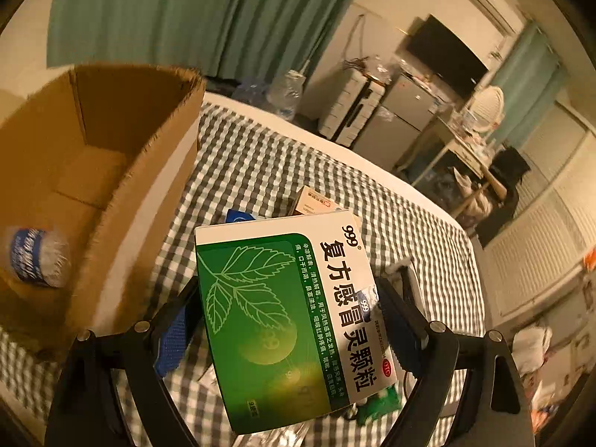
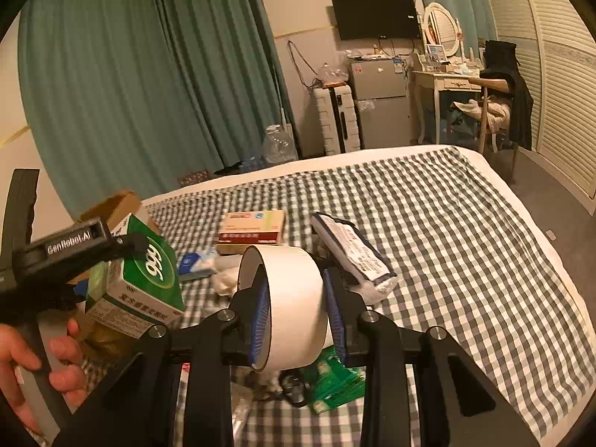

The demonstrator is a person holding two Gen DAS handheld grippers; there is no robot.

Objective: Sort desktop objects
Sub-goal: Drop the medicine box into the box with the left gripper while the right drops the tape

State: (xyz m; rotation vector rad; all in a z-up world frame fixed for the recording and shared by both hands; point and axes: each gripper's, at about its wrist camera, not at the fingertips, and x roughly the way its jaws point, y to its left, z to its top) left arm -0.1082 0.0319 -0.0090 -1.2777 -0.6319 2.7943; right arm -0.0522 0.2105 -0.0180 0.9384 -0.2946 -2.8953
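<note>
My left gripper (image 1: 283,320) is shut on a green and white 999 medicine box (image 1: 287,298) and holds it above the checked bed, just right of an open cardboard box (image 1: 123,171). A water bottle (image 1: 37,257) lies inside that box. The right wrist view shows the same medicine box (image 2: 145,279) and the left gripper's body (image 2: 70,246). My right gripper (image 2: 298,309) is shut on a white roll of tape (image 2: 294,301), lifted above the bed.
On the checked bedspread (image 2: 447,242) lie a flat red and white carton (image 2: 253,227), a dark-edged packet (image 2: 354,249), a blue and white pack (image 2: 197,260) and green sachets (image 2: 335,383). A suitcase (image 2: 337,119), fridge (image 2: 380,108) and dressing table (image 2: 443,82) stand beyond the bed.
</note>
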